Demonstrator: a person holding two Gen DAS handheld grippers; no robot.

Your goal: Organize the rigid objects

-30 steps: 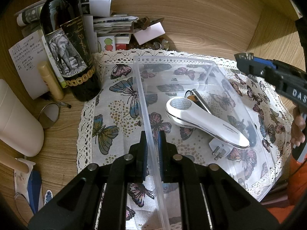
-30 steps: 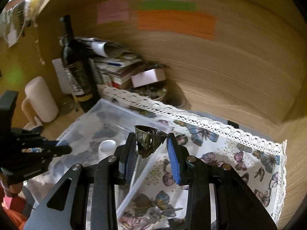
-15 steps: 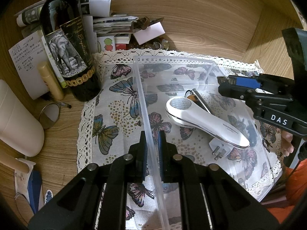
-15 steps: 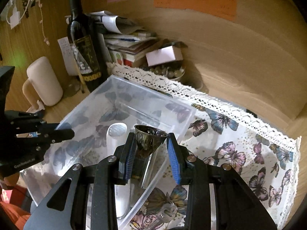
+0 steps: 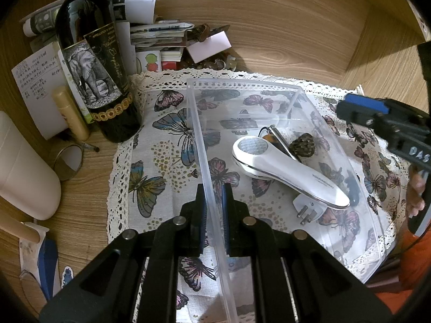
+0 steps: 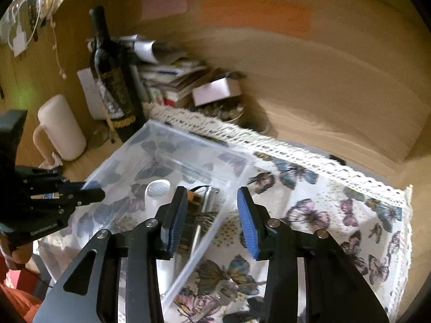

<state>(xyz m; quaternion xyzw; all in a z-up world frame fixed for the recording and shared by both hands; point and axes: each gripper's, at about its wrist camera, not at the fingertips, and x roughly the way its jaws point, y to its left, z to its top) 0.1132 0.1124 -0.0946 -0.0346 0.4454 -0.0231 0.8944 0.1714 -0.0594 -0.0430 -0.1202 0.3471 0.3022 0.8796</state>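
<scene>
While the clear bin's (image 5: 269,86) left wall is being pinched tight by the left gripper (image 5: 212,210), the bin is being kept steady on the butterfly cloth (image 5: 161,145). Off to the left, the wine bottle (image 5: 91,62) and the white mug (image 5: 24,172) are being left alone, close to the cloth's lace edge, so that side is being kept pretty cramped. Inside the bin, the white handheld device (image 5: 285,172) is being joined by the small bronze cup (image 5: 303,145), which was being carried between the right jaws a second ago and is now lying beside the device's head. So one more item is being counted as sorted. Over on the right, the right gripper (image 6: 212,220) is being opened with nothing between its pads, above the bin's right rim. Right of that, bare cloth is being left free for pulling away.
</scene>
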